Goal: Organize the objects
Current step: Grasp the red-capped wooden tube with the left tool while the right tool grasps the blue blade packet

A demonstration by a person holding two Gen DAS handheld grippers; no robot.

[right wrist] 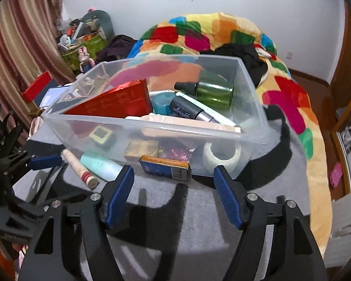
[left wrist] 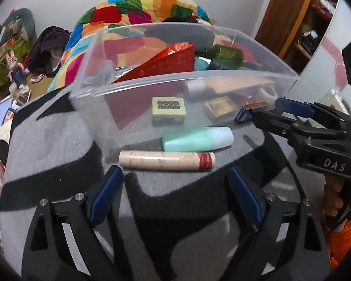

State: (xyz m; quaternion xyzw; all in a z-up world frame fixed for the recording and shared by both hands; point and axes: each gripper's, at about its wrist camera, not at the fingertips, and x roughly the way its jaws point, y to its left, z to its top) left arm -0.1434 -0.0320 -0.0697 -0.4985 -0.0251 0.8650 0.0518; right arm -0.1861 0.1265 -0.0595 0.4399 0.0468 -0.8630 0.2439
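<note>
A clear plastic bin (left wrist: 152, 86) (right wrist: 152, 126) stands on a grey and black fuzzy cloth. It holds a red box (right wrist: 119, 103), a green bottle (right wrist: 213, 91), a dark tube (right wrist: 187, 111), a tile, a tape roll (right wrist: 222, 157) and more. In front of it lie a beige tube (left wrist: 166, 160) (right wrist: 79, 168), a mint bottle (left wrist: 197, 139) (right wrist: 100, 165) and a blue blade box (right wrist: 166, 168) (left wrist: 248, 111). My left gripper (left wrist: 175, 192) is open just short of the beige tube. My right gripper (right wrist: 173, 187) (left wrist: 269, 110) is open just short of the blade box.
A bright patchwork blanket (right wrist: 222, 35) and dark clothes lie behind the bin. Cluttered boxes and toys (right wrist: 82, 44) stand at the far left by a curtain. A wooden shelf (left wrist: 304, 23) is at the right.
</note>
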